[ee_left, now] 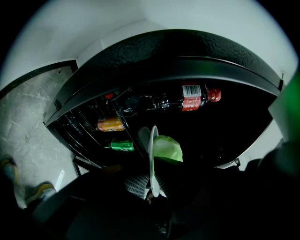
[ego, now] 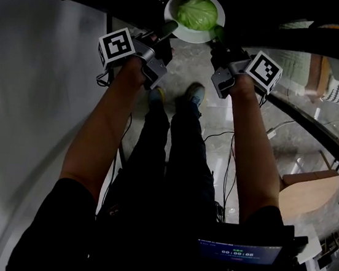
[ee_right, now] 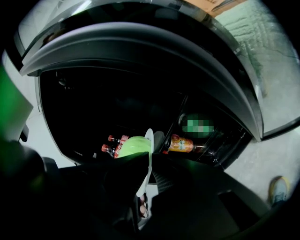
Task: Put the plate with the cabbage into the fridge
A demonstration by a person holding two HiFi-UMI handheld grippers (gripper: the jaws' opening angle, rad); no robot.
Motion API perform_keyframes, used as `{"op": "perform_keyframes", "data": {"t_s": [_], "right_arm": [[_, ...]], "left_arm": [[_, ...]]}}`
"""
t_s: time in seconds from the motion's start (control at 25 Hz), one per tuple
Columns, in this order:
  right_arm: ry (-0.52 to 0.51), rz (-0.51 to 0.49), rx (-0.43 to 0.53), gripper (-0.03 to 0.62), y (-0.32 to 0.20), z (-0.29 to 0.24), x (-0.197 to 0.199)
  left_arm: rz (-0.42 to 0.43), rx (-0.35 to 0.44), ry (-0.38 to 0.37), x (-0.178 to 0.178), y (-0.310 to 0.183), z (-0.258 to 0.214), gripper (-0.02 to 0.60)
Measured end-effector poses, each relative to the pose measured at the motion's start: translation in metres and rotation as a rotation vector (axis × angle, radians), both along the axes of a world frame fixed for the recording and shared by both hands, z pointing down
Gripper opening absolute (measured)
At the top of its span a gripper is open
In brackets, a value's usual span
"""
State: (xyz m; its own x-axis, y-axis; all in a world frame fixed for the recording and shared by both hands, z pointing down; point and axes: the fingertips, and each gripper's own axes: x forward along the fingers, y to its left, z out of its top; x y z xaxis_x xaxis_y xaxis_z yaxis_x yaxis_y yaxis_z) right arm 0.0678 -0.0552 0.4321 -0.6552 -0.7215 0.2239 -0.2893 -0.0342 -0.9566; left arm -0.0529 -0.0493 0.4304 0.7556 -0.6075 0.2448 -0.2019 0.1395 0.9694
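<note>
- While each set of tongs carries one side of the rim, both hands should move as one. If they drift apart or together, the plate (ego: pixel 191 38) could twist or an edge could slip out.
- The left gripper (ego: pixel 166 30) is clamped on the plate's left edge and the right gripper (ego: pixel 219 34) on its right edge. Each gripper view shows the thin white rim pinched between ribbed pads, with little of it inside the bite.
- Hold the plate level going in — the cabbage (ego: pixel 198 13) is a round head sitting loose in the middle, and a tilt would likely set it rolling.
- The plate hangs in the air at the mouth of the open fridge (ee_left: pixel 225 133), not yet on a shelf. I judge that the set-down is what remains.
- Aim for free shelf space, clear of the cola bottle (ee_left: pixel 187 97) lying on its side and of the orange bottle (ee_left: pixel 110 124) and green can (ee_left: pixel 121 146) racked at the side.
- Loosen the jaws only once the plate's underside rests fully on a shelf.
- The plate is plain white, shallow and thin-rimmed — probably slick. The cabbage is pale green and smooth-leaved, and it fills most of the plate's centre.
</note>
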Motion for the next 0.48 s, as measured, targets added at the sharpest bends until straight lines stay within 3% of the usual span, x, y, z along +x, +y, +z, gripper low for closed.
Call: {"op": "perform_keyframes", "data": {"t_s": [0.48], "right_arm": [[0.017, 0.037, -0.007, 0.018, 0.002, 0.002, 0.004]], "left_arm": [[-0.02, 0.003, -0.027, -0.009, 0.021, -0.001, 0.017]]}}
